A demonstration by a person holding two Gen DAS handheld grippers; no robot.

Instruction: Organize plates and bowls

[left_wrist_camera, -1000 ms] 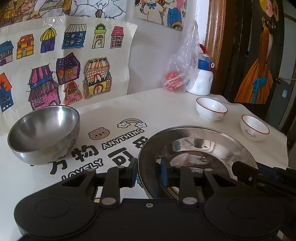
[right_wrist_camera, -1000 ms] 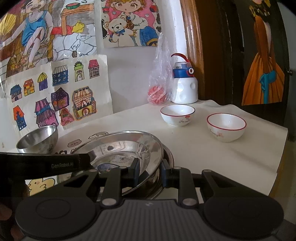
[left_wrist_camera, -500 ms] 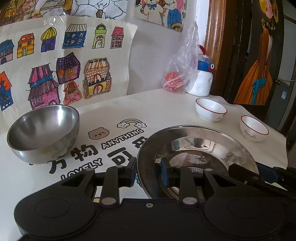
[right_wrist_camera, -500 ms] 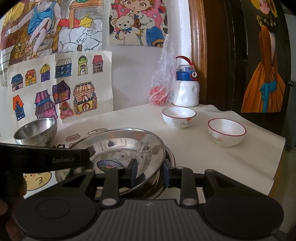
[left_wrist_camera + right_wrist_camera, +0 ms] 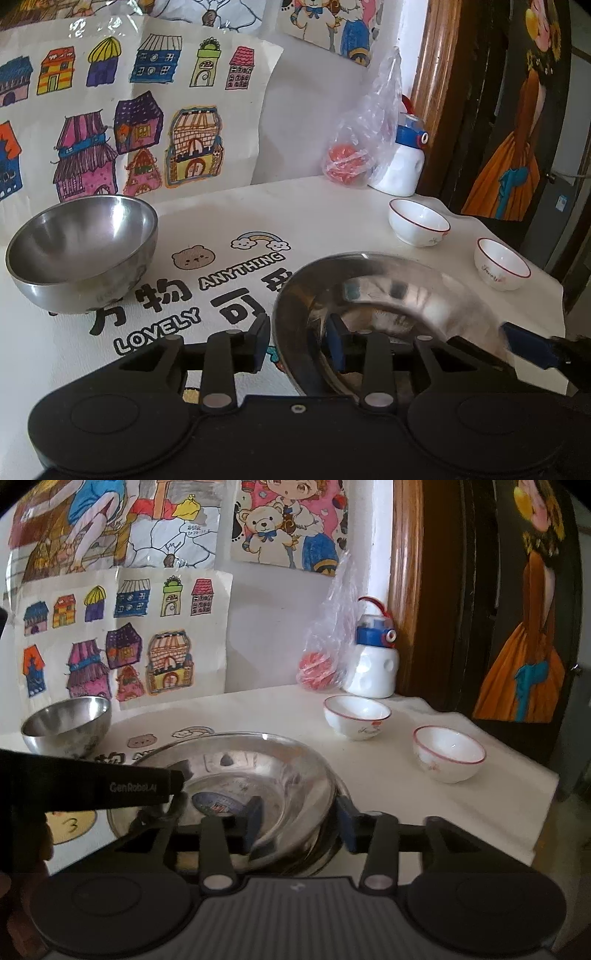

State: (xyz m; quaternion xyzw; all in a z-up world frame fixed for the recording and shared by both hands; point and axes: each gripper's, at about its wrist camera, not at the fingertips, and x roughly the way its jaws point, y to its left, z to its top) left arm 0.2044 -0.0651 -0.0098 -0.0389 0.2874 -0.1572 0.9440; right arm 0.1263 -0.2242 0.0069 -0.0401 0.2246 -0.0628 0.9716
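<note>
While straddled, plate (image 5: 388, 295) between tongs (image 5: 299, 345)

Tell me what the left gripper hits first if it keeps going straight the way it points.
The left gripper already straddles the near rim of the steel plate, so it would push into that first. Beyond lies bare tablecloth; the plastic bag looks roughly in line, though depth is unclear.

Silver steel plate (image 5: 258, 760); white bowls (image 5: 356, 716) rimmed red.
</note>
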